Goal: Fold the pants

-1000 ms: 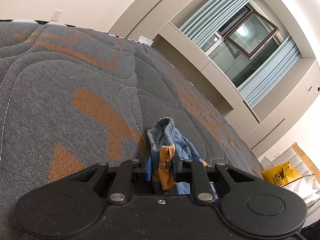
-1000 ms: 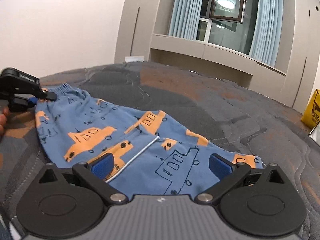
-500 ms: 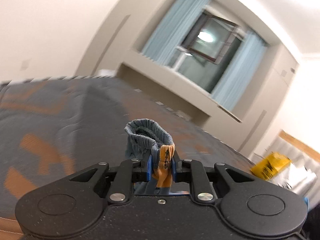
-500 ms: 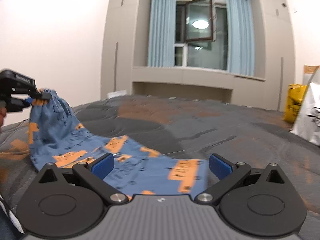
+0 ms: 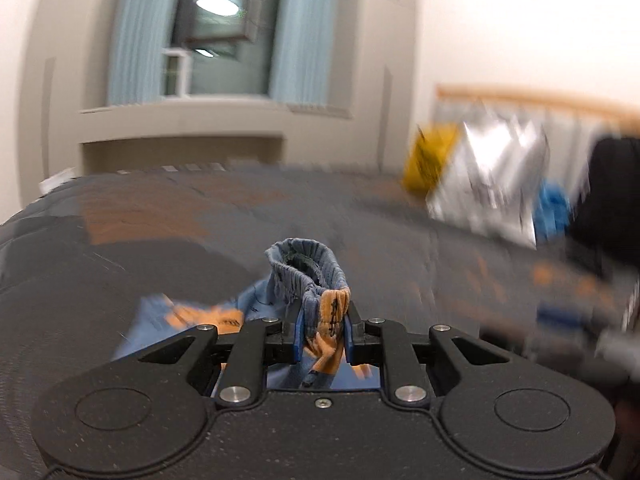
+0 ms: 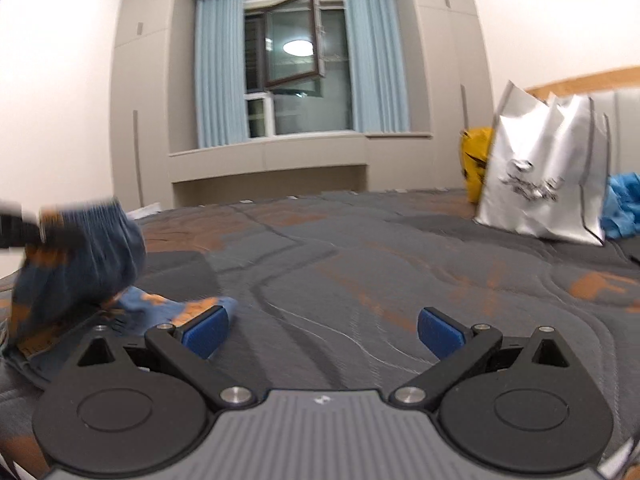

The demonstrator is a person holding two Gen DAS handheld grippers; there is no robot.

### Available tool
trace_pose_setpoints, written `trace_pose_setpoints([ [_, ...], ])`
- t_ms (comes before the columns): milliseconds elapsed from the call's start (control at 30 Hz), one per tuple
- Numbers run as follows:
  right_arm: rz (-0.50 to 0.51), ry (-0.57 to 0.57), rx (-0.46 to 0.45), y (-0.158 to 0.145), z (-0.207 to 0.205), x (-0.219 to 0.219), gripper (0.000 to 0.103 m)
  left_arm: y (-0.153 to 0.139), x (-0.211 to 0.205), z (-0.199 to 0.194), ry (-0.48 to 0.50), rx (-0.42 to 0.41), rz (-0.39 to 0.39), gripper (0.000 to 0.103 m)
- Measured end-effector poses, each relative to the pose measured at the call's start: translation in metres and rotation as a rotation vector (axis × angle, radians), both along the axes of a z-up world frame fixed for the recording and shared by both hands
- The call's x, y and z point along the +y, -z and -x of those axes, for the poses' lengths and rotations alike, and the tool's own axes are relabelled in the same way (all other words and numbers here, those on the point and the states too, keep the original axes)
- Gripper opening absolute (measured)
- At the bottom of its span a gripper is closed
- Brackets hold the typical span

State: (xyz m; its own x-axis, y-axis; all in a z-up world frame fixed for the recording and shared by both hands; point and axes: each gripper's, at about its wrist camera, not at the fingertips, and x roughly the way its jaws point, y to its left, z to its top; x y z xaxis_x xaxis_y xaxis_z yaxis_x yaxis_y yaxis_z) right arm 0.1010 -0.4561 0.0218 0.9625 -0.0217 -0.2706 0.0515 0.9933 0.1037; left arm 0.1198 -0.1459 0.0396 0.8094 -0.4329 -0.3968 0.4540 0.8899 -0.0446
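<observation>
On a grey and orange quilted mattress (image 6: 360, 248), we grip the blue pants (image 5: 320, 312) with our left tongs (image 5: 322, 336), whose blue pads are clamped on the gathered waistband. In the left wrist view the elastic band loops up at 12 o'clock of those pads, while the rest of the cloth trails down and away toward 9 o'clock onto the bed. The picture is smeared, so finer detail of the print is hard to read beyond orange patches on blue.

Our right tongs (image 6: 322, 334) stand wide apart with nothing between the pads, only bare mattress. From that view the pants (image 6: 80, 256) sit at 9 o'clock of the right tongs, bunched and lifted where the left tongs (image 6: 20, 228) hold them at the frame's edge, and a blue and orange end of the cloth lies on the bed just beside the left pad (image 6: 206, 332).

At 2 o'clock, a silver bag (image 6: 544, 184) stands on the mattress, with a yellow bag (image 6: 474, 164) behind it. A window (image 6: 296, 68) with pale blue curtains (image 6: 218, 68) fills the far wall.
</observation>
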Motion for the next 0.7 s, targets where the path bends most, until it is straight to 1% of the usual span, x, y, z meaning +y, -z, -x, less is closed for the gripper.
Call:
trace_pose_setpoints([
  [67,-0.052,0.001,0.028,0.004,0.001,-0.013,0.103,0.022,-0.016,-0.003,0.031,0.021,-0.069,0.022],
  [100,-0.080,-0.001,0.038,0.006,0.000,-0.018,0.103,0.030,-0.020,-0.003,0.041,0.031,-0.089,0.023],
  [133,-0.108,-0.008,0.046,0.007,0.001,-0.024,0.103,0.037,-0.020,-0.003,0.053,0.042,-0.092,0.026],
  [167,-0.123,-0.016,0.048,0.007,0.005,-0.028,0.103,0.041,-0.019,-0.002,0.058,0.046,-0.088,0.034],
  [200,-0.132,-0.025,0.048,0.008,0.006,-0.031,0.103,0.044,-0.015,-0.001,0.062,0.046,-0.073,0.038],
  [267,-0.135,-0.040,0.049,0.011,0.006,-0.034,0.103,0.047,-0.012,0.004,0.075,0.045,-0.028,0.051],
  [300,-0.139,-0.052,0.048,0.011,0.005,-0.033,0.103,0.047,-0.009,0.008,0.075,0.041,-0.015,0.054],
  [367,-0.149,-0.085,0.050,0.010,0.001,-0.029,0.103,0.046,0.002,0.015,0.070,0.015,-0.005,0.064],
  [433,-0.144,-0.156,0.061,0.004,-0.008,-0.021,0.103,0.045,0.009,0.024,0.069,-0.007,-0.016,0.066],
  [533,-0.120,-0.332,0.093,-0.014,-0.030,-0.006,0.103,0.051,0.012,0.030,0.078,-0.001,-0.034,0.066],
  [633,-0.123,-0.505,0.098,-0.025,-0.053,0.008,0.103,0.053,0.014,0.035,0.055,-0.014,-0.044,0.066],
  [667,-0.120,-0.531,0.106,-0.026,-0.061,0.014,0.102,0.053,0.014,0.036,0.048,-0.020,-0.047,0.066],
  [700,-0.117,-0.544,0.114,-0.026,-0.067,0.019,0.098,0.052,0.014,0.037,0.046,-0.024,-0.053,0.066],
])
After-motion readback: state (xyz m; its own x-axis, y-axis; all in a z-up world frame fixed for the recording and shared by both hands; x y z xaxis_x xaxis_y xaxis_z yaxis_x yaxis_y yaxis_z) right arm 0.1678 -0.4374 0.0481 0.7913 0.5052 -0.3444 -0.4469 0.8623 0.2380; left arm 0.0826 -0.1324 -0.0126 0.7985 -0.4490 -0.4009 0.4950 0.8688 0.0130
